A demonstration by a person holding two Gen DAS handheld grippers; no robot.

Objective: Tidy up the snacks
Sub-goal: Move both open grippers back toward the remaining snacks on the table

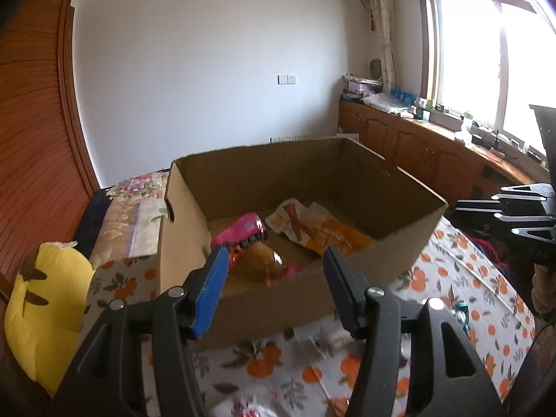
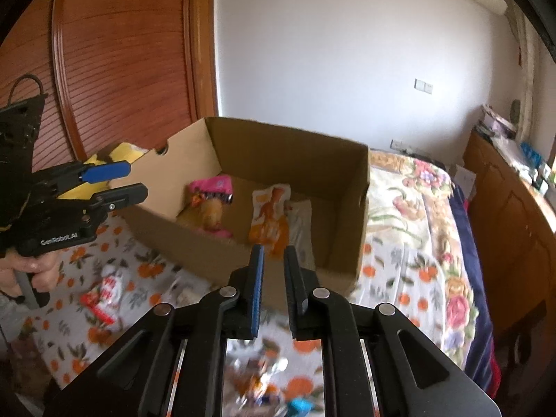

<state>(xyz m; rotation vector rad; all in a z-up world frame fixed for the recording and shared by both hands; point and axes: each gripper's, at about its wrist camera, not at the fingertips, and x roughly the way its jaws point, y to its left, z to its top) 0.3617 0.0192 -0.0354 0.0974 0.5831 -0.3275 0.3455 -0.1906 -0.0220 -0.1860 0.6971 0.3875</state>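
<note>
Right wrist view: a red-and-white snack packet (image 2: 104,299) lies on the bed (image 2: 410,243) beside the cardboard box (image 2: 299,153) — likely light, crinkly, slippery, best pinched at an edge seam — right gripper (image 2: 274,253) narrow and empty, left gripper (image 1: 276,260) half-open, empty.

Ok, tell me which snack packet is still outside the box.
The red-and-white packet on the orange-print sheet, below the left tool. The pink packet and orange packet lie inside the cardboard box.

White lettering "GenRobot.AI" stands on the side of the black plastic left claw (image 2: 120,183); the snack-packet print is unreadable.
</note>
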